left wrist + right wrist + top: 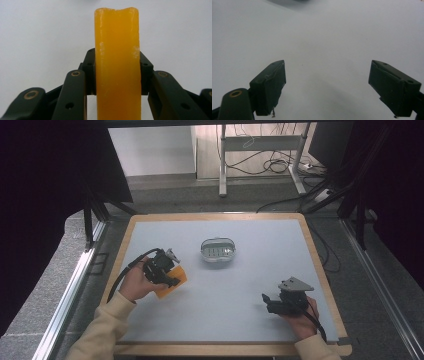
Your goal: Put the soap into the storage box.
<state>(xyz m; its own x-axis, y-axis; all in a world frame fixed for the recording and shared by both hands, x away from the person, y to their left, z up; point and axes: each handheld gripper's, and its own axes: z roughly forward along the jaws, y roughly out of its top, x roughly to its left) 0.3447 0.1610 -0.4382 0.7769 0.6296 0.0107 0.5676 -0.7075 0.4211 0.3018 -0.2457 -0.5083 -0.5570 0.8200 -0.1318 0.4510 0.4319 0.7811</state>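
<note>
Two grippers are held over a pale grey table mat framed by a wooden edge. The left gripper is seen at the mat's left side in the high view, and an orange sponge is clamped between its jaws, its lower corner at or just above the mat. In the left gripper view the orange sponge stands edge-on and upright between the two black pads, which are pressed against its flat sides; its top edge rises well above them. The right gripper is held near the mat's right front corner, well apart from the sponge, with a grey three-cornered plate on top. In the right gripper view its jaws are spread wide with nothing but bare mat between them. A small clear dish with a metal rim is set near the middle of the mat, just beyond the sponge and to its right, apart from both grippers.
</note>
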